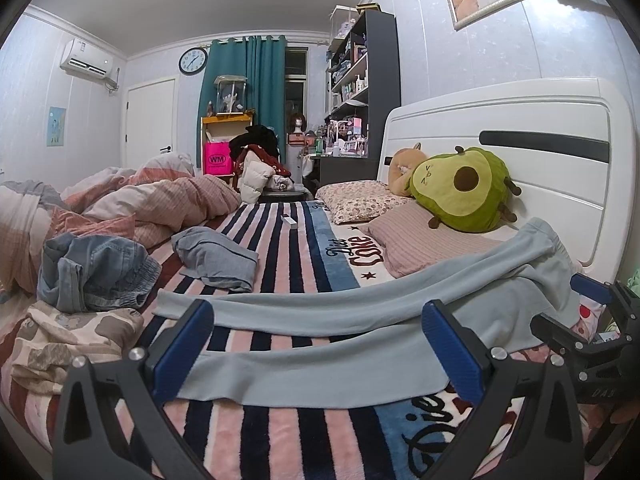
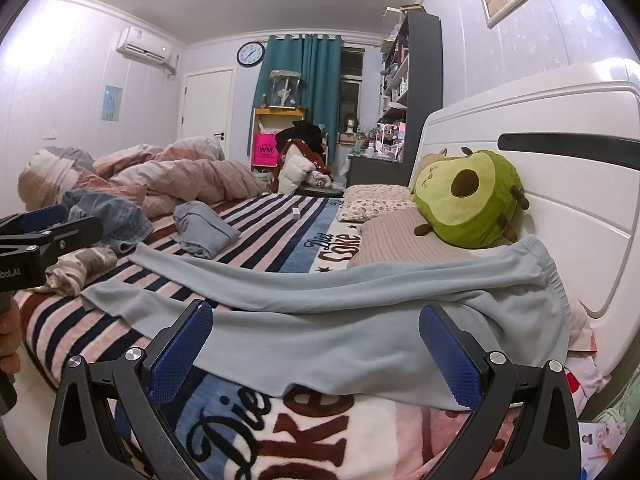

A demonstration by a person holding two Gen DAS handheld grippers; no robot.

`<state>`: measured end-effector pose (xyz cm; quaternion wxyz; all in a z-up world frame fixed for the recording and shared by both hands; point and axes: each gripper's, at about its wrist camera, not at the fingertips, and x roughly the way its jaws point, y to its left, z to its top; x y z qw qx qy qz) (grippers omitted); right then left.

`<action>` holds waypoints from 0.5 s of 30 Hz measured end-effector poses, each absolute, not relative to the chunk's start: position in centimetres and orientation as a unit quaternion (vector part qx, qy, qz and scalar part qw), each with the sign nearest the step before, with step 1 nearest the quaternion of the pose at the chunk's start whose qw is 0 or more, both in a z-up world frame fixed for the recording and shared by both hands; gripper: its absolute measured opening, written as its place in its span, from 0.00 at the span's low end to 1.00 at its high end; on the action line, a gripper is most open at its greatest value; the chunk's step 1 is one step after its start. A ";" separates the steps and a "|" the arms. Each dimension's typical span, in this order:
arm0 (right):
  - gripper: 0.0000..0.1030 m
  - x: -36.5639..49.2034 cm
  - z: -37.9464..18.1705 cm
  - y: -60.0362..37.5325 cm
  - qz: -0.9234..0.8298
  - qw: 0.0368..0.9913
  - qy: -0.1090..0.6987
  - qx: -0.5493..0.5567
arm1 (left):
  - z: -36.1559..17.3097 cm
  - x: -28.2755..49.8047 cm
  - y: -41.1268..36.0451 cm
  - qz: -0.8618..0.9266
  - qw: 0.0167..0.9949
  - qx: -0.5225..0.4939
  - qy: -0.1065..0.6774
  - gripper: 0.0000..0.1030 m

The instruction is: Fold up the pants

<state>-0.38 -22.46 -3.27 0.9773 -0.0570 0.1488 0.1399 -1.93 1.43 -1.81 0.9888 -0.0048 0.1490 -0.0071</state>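
Observation:
Pale blue pants [image 1: 360, 320] lie spread flat across the striped blanket [image 1: 280, 248], the two legs running left and the waistband [image 1: 548, 240] at the right by the headboard. My left gripper [image 1: 320, 344] stands open at the near leg's front edge, its blue pads wide apart around the cloth. At the right edge of that view my right gripper [image 1: 576, 312] shows. In the right wrist view the pants [image 2: 360, 320] fill the middle, and my right gripper [image 2: 316, 346] is open at the seat's near edge. My left gripper [image 2: 60, 222] shows at far left.
Crumpled denim [image 1: 96, 272], a folded grey-blue garment [image 1: 216, 256] and a patterned cloth [image 1: 72, 340] lie left of the pants. A duvet [image 1: 140, 196] is heaped behind. Pillows [image 1: 416, 236], an avocado plush [image 1: 464, 188] and a white headboard [image 1: 560, 120] are at right. A hand [image 2: 8, 340] is at far left.

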 end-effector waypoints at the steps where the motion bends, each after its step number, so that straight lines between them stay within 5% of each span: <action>1: 1.00 -0.4 -3.3 -22.5 0.140 0.977 0.149 -0.057 | -1.9 -1.9 1.4 -0.008 0.989 -0.005 0.149 0.99; 15: 0.98 3.8 -3.9 -27.4 0.121 0.970 0.208 -0.045 | -6.0 4.3 5.1 -0.006 0.973 -0.039 0.226 0.99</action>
